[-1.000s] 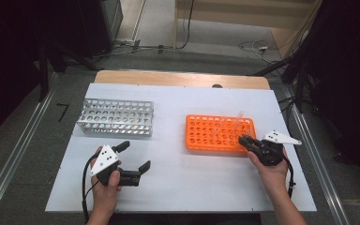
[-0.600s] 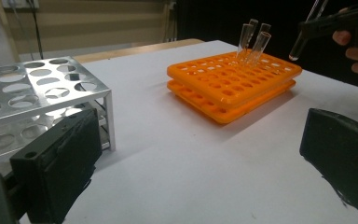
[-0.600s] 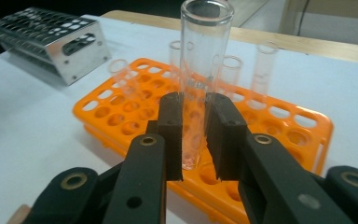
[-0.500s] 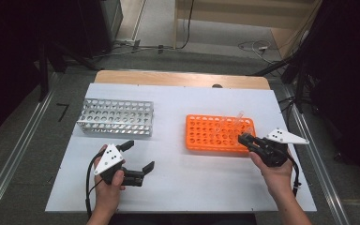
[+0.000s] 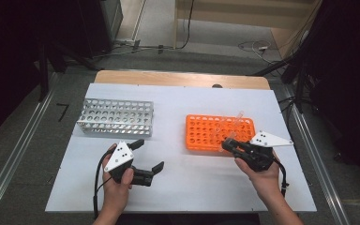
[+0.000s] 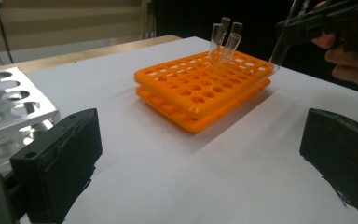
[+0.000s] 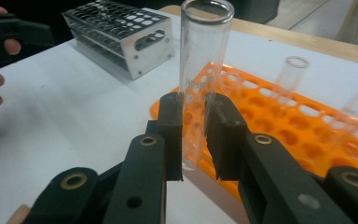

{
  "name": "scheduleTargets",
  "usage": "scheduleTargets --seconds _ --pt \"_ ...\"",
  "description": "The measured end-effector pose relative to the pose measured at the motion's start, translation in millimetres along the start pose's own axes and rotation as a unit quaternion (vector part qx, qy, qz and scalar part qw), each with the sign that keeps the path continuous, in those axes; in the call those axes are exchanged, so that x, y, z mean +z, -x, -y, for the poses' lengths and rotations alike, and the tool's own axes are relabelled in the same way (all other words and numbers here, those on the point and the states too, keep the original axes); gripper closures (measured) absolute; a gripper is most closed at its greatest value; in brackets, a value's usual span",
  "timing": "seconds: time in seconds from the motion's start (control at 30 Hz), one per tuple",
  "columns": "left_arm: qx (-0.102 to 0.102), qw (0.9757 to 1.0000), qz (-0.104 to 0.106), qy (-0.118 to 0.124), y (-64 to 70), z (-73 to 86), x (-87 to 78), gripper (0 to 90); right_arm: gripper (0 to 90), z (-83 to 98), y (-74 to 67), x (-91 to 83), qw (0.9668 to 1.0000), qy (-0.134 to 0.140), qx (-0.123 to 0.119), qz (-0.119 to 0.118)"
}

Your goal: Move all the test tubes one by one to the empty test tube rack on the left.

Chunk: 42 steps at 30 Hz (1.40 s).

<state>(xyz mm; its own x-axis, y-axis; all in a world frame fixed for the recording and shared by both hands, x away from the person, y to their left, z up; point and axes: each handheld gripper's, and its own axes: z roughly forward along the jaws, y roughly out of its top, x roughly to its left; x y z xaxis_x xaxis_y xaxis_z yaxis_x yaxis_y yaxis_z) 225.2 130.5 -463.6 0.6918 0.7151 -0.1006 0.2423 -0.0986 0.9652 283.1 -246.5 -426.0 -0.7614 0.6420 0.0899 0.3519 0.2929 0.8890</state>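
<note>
Right gripper view: my right gripper point(image 7: 195, 135) is clamped on a clear glass tube point(image 7: 200, 70), held upright just off the near edge of the orange rack point(image 7: 303, 126), its bottom end clear of the holes. High view: my left gripper point(image 5: 145, 157) rests with jaws wide apart and nothing between them, near the metal rack point(image 5: 115, 117) at far left.
</note>
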Motion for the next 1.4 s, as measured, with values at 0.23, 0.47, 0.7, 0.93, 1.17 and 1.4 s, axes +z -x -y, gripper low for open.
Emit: scheduleTargets --seconds 0.23,0.47,0.7,0.93,1.17,1.4 --pt "-0.010 0.9999 0.008 -0.004 6.7 -14.1 14.9 2.0 74.3 -7.9 -23.0 22.7 0.9992 -0.015 -0.027 -0.026" --pt "-0.038 0.9987 0.034 -0.006 13.7 -33.1 28.1 10.2 74.3 -9.5 -37.6 38.5 0.9978 -0.028 -0.046 -0.038" --pt "-0.035 0.9982 0.047 -0.014 23.7 -36.9 33.7 20.7 74.4 -8.4 -50.4 48.4 0.9955 -0.050 -0.067 -0.045" --pt "-0.022 0.9971 0.065 -0.032 38.3 -38.9 38.7 31.0 74.3 -5.9 -74.0 56.3 0.9907 -0.072 -0.109 -0.037" --pt "-0.023 0.9955 0.076 -0.051 48.9 -42.1 45.2 47.3 74.3 -4.5 -83.8 60.0 0.9881 -0.084 -0.122 -0.042" --pt "-0.018 0.9956 0.069 -0.060 49.0 -40.4 47.2 66.1 74.2 -3.9 -89.7 61.7 0.9863 -0.088 -0.132 -0.045"
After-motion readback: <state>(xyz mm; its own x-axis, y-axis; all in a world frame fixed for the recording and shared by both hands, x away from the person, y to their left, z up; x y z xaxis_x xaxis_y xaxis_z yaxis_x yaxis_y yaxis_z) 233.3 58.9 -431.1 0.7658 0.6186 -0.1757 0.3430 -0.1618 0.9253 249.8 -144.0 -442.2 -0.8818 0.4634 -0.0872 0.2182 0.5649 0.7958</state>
